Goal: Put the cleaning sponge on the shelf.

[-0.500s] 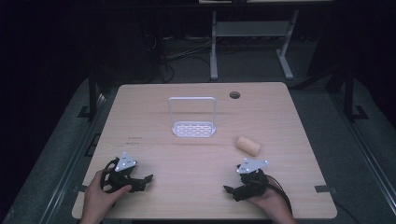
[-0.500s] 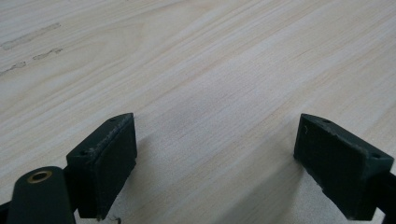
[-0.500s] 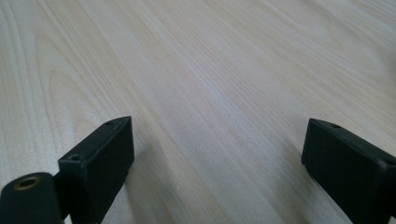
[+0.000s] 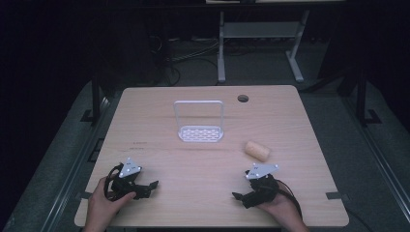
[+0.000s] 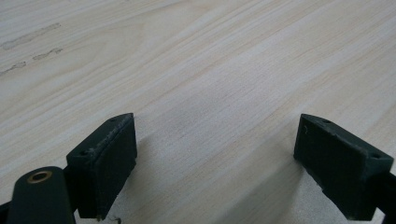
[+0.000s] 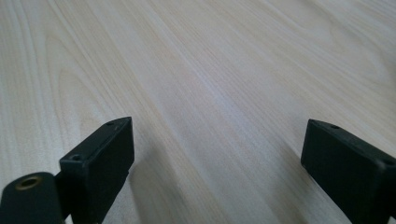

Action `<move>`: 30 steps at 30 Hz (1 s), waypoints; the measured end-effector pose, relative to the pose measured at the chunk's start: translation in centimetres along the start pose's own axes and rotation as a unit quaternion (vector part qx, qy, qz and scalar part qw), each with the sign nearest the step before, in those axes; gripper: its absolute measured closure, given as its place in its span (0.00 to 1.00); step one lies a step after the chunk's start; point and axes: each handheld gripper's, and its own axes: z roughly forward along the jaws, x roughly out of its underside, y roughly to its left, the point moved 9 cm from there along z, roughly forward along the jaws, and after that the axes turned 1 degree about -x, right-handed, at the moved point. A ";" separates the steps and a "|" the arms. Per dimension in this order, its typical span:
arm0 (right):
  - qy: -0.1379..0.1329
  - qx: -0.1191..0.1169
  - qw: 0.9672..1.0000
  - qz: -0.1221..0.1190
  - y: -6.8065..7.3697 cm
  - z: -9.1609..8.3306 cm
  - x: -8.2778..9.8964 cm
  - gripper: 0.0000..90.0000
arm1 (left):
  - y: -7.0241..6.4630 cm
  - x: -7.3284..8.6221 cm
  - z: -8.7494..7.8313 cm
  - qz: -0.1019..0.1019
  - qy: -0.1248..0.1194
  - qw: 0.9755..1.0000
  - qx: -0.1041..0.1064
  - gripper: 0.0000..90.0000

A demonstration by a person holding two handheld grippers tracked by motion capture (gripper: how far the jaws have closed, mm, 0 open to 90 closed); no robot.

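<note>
My left gripper rests on the wooden table near the front left, held by a hand, its jaws pointing right toward the middle. Its own view shows the left gripper open, with only bare wood between the pads. My right gripper lies near the front right, jaws pointing left. The right gripper stands wide open over bare wood, nothing between its pads. A tan cork-like cylinder lies on its side just beyond the right gripper. A white wire rack with a perforated base stands at the table's centre.
A round cable hole sits near the table's far edge. Behind the table stands a grey metal stand on a dark floor with cables. Faint marks show on the wood ahead of the left gripper.
</note>
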 end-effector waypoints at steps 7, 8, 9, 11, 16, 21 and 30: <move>-0.008 0.000 1.000 0.004 -0.1 -0.7 -0.1 0.10 | 0.0 0.0 0.0 0.000 0.000 1.000 0.000 0.14; -0.010 0.001 1.000 0.004 -0.3 -0.8 -0.1 0.10 | 0.0 0.0 0.0 0.000 0.000 1.000 0.000 0.14; -0.010 0.001 1.000 0.004 -0.3 -0.8 -0.1 0.10 | 0.0 0.0 0.0 0.000 0.000 1.000 0.000 0.14; -0.010 0.006 1.000 0.008 -0.7 -1.2 0.0 0.11 | 0.0 0.0 0.0 0.000 0.000 1.000 0.000 0.14; -0.014 0.012 1.000 0.011 -1.3 -1.7 0.3 0.11 | 0.0 0.0 0.0 0.000 0.000 1.000 0.000 0.14; -0.015 0.013 1.000 0.010 -1.6 -2.0 0.4 0.11 | 0.0 0.0 0.0 0.000 0.000 1.000 0.000 0.14; -0.011 0.014 1.000 0.009 -2.0 -2.6 0.9 0.11 | 0.0 0.0 0.0 0.000 0.000 1.000 0.000 0.14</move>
